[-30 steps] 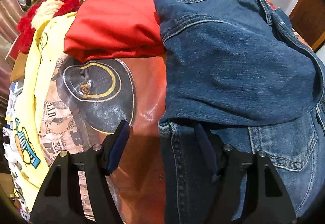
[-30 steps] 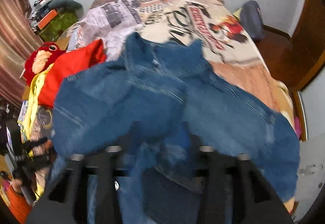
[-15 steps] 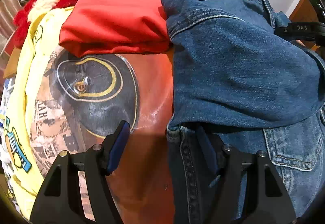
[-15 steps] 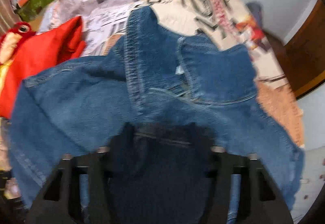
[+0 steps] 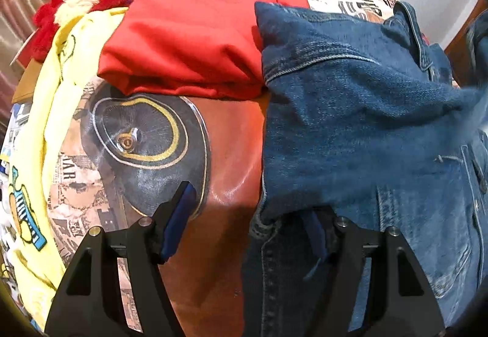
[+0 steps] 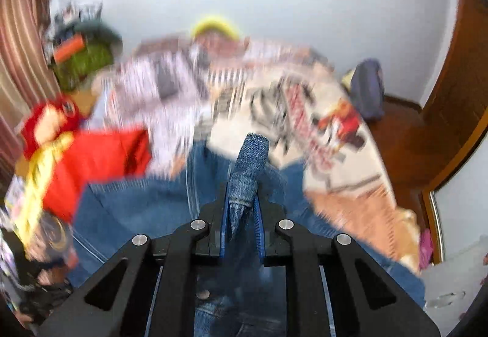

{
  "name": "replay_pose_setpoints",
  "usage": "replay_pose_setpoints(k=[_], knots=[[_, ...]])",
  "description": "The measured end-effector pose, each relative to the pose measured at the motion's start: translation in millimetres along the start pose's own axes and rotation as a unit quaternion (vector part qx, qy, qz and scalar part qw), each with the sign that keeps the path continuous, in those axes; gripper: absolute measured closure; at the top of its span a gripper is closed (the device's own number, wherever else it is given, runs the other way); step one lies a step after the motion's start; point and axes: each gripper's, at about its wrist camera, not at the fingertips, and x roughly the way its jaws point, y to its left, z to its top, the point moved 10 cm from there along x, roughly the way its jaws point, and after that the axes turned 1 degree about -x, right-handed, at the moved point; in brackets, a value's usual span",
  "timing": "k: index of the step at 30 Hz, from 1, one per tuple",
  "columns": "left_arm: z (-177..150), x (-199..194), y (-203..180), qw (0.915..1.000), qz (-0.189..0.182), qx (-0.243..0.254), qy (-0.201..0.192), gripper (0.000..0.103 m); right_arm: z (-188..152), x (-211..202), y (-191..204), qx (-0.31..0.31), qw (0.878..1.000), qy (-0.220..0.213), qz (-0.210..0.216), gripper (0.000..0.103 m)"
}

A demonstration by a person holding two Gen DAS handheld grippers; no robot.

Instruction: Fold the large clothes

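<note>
Between the right gripper's (image 6: 241, 211) just-closed jaws a fold of the denim jacket (image 5: 360, 123) is pinched, its bulk spread below. Left gripper (image 5: 247, 215) stands open, one finger under the jacket's edge, nothing clamped. Ahead lies a red garment (image 5: 195, 41); left, a yellow one (image 5: 45, 129). Bedspread (image 5: 231, 172) lettering partly legible: "AR".

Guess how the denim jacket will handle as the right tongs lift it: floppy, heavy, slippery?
Likely floppy: the denim jacket lies draped in soft folds on the bed. Probably heavy for cloth; its thick seams suggest it will sag and drag. Slip seems unlikely: the right tongs, jaws just closed, pinch a bunched fold of coarse weave.
</note>
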Motion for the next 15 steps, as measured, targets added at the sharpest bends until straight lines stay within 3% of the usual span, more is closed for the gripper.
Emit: replay_pose_setpoints(k=[4,8,12,15], knots=[[8.9,-13.3,-13.6,0.9998,0.008,0.005,-0.019,0.035,27.9,-49.1,-10.0,0.028,0.997,-0.06,0.032,0.09],[13.3,-38.6,-23.5,0.9959,0.052,0.038,-0.064,0.036,26.0,-83.0,-16.9,0.029,0.994,-0.1,0.041,0.09],[9.1,-44.4,-37.2,0.9904,0.074,0.091,-0.074,0.035,4.8,-79.4,-33.3,0.028,0.995,-0.087,0.032,0.09],[2.8,-42.9,-46.9,0.9886,0.07,0.115,-0.068,0.035,-25.0,-54.4,-57.6,0.039,0.998,-0.045,0.014,0.09]])
